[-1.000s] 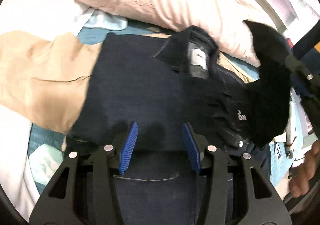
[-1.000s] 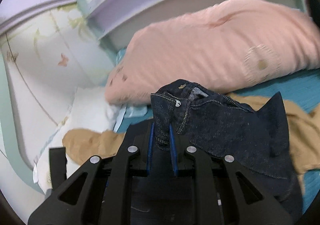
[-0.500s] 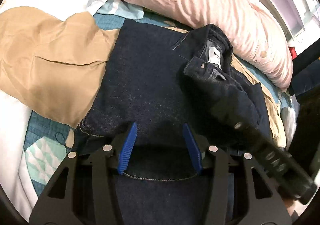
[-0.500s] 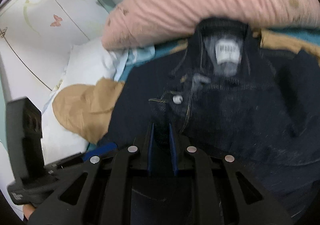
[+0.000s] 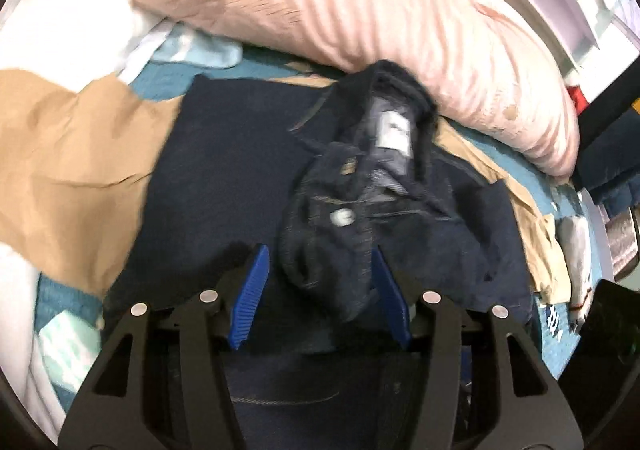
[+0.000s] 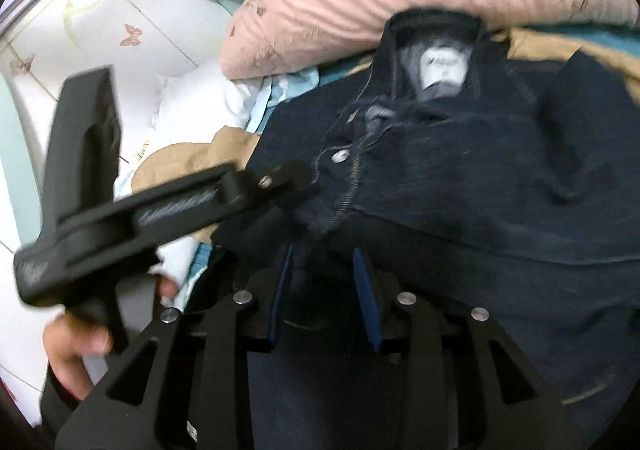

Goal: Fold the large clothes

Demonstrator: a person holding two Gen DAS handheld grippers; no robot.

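The dark denim jeans lay spread on the bed, over a tan garment and a teal patterned bedspread, with the waistband up against a pink pillow. The white label inside the waistband faced up, and the metal button showed beside the open fly.

The left tongs stood about half open, blue pads apart. A bunched fold of the waistband lay between them; it looked to brush the pad on the right side of the left wrist view, but blur made contact uncertain, and the pads did not squeeze it.

The right tongs had just been opening and stood narrowly parted just above the denim, near the fly seam. Dark cloth lay under and between the pads, though they no longer pinched it.

In the right wrist view the left tongs' black body crossed the left side, its tip over the edge of the jeans, and the person's left hand gripped its handle. A white pillow sat beside the pink one.
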